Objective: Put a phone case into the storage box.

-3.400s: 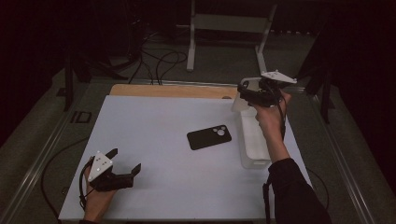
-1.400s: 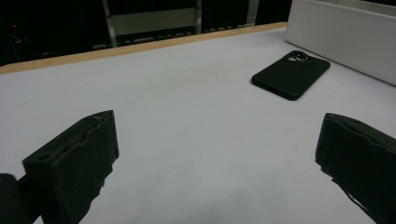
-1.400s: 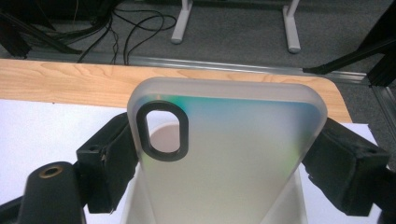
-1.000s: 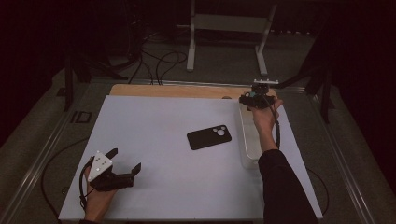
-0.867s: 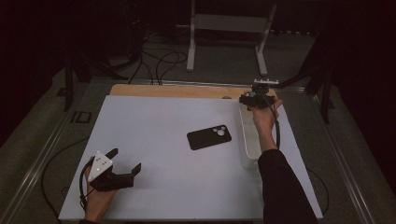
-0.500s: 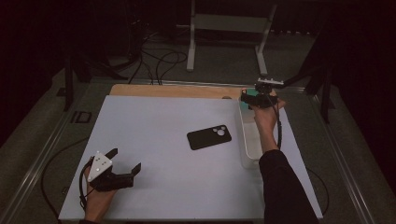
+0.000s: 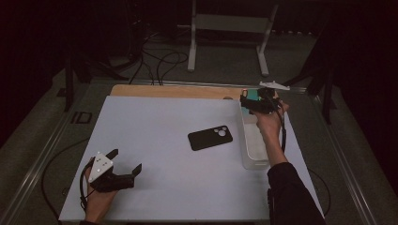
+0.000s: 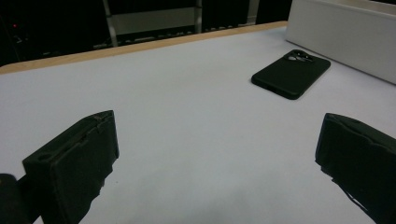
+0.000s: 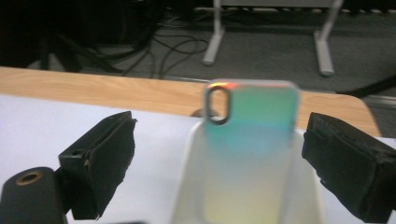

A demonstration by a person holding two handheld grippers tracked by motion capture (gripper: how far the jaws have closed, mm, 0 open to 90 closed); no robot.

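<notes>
High view: right tool [image 7: 247, 100] at the far right of the table [image 7: 159, 140], above the far end of a clear plastic bin [image 7: 256, 145], jaws just opened, nothing pressed between them; iridescent phone case [image 7: 253, 95] standing at the bin's far end, just beside that tool; black phone [image 7: 210, 137] flat on the table, camera side up, just left of the bin; left tool [image 7: 126, 161] resting at the near left, well apart from phone and bin, jaws spread and empty. Left gripper view: two black jaws wide apart over bare table; black phone [image 8: 291, 73] lying farther off toward the upper right, near the white wall of the bin [image 8: 345, 35]. Right gripper view: jaws spread on either side of the iridescent phone case [image 9: 250, 140], touching neither edge; case upright, leaning in the bin [image 9: 187, 186], camera cut-out at its upper left, wooden table edge [image 9: 93, 86] behind.
</notes>
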